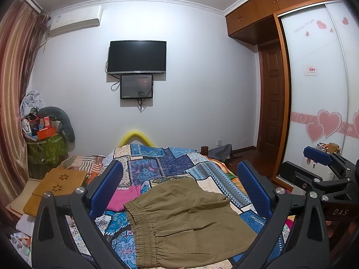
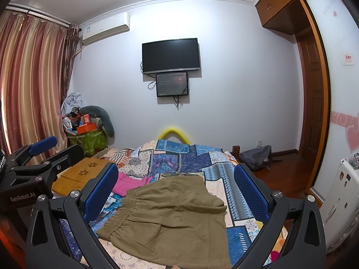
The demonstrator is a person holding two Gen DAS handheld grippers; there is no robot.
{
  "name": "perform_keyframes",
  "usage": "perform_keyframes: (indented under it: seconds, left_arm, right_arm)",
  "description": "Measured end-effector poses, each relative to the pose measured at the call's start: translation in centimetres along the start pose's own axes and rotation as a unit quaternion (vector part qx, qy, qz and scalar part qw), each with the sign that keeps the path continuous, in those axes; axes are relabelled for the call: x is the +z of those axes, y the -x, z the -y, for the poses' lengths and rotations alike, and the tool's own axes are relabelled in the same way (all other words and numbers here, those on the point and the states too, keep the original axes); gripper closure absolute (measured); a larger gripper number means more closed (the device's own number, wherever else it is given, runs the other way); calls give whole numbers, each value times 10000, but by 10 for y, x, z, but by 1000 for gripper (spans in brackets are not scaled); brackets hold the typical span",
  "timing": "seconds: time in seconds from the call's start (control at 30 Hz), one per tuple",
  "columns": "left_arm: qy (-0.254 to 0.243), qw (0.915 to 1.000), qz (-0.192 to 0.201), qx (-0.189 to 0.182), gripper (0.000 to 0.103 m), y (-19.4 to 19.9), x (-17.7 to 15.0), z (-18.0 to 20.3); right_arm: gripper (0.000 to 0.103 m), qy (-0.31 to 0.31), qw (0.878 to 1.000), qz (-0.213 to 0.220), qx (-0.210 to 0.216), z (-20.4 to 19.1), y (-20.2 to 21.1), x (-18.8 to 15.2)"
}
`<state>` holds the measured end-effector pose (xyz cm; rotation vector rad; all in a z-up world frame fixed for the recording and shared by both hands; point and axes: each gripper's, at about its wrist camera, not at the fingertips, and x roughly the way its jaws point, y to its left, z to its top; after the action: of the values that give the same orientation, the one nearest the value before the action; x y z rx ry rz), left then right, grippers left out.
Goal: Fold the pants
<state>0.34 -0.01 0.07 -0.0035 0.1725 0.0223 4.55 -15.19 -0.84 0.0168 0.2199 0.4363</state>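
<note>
The left gripper (image 1: 179, 188) is held wide open above the bed, nothing grasped. The olive pants (image 1: 186, 219) are spread flat on the patchwork quilt (image 1: 157, 163), apparently unfolded; the right gripper (image 2: 177, 190) is likewise held apart and empty, so folding seems entirely ahead

Matt olive woven-cloth pants (image 1: 186, 219), printed cotton-like bedspread (image 1: 170, 163), glossy wooden wardrobe (image 1: 251, 20), ribbed blue tool pads (image 1: 253, 186)
</note>
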Motion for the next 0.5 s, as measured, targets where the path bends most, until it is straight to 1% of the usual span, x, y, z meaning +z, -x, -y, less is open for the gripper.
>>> perform_keyframes:
  seconds: [0.5]
  left_arm:
    - [16,10000,-23,38,0,-4,-1,-3]
  right_arm:
    - [1,15,10000,-25,0,-1,0,0]
